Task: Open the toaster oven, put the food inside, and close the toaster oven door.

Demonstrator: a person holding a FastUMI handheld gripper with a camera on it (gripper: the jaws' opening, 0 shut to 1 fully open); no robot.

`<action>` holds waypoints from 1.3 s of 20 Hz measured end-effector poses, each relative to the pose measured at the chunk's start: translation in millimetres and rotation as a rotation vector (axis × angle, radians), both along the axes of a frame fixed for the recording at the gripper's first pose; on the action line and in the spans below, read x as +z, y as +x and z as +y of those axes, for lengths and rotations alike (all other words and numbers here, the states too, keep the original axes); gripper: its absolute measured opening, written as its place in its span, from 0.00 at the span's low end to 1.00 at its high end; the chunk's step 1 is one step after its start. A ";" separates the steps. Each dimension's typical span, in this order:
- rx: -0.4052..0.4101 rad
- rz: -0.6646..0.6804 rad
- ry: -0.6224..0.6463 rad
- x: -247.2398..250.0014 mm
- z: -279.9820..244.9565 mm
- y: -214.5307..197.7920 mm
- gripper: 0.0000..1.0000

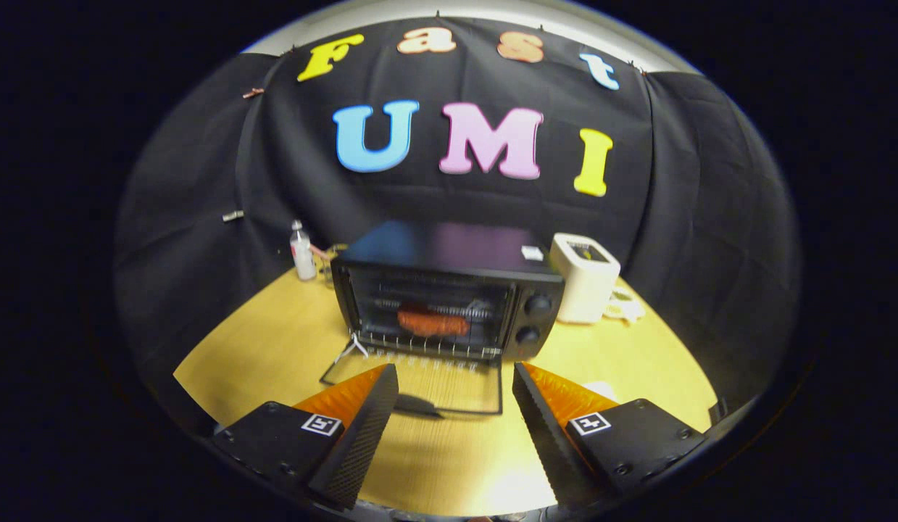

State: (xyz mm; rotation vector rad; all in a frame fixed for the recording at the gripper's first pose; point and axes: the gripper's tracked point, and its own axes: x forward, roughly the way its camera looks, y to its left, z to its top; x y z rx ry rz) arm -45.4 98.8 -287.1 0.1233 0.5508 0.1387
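The claw [456,377] is spread wide and holds nothing; its two fingers [362,428] hang over the near edge of the tabletop [275,348], with bare wood showing between them.

Just ahead of the fingers stands the oven [449,290], at about the middle of the tabletop and facing the claw. Its door [420,388] is folded down flat, lying on the tabletop between the oven front and the fingertips, with the handle [418,406] on its near edge. The door's near edge lies in the gap between the two fingertips, and neither finger touches it.

Inside the oven, the food [433,322], a reddish sausage-like piece, lies lengthwise on the wire rack [420,341]. Two knobs [537,304] sit one above the other on the oven's right front panel.

Toward the far right edge of the tabletop, just beside the oven, stands a white toaster [585,279], with something small and pale lying next to it that is too blurred to name. Near the far left edge, a little apart from the oven, stands a small bottle [301,252].
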 end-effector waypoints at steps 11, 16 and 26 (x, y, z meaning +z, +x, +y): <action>0.009 0.346 0.002 -118.8 64.9 12.2 1.00; -0.038 0.379 -0.021 -134.8 66.9 30.6 0.99; -0.010 0.256 -0.028 -75.3 55.9 30.2 1.00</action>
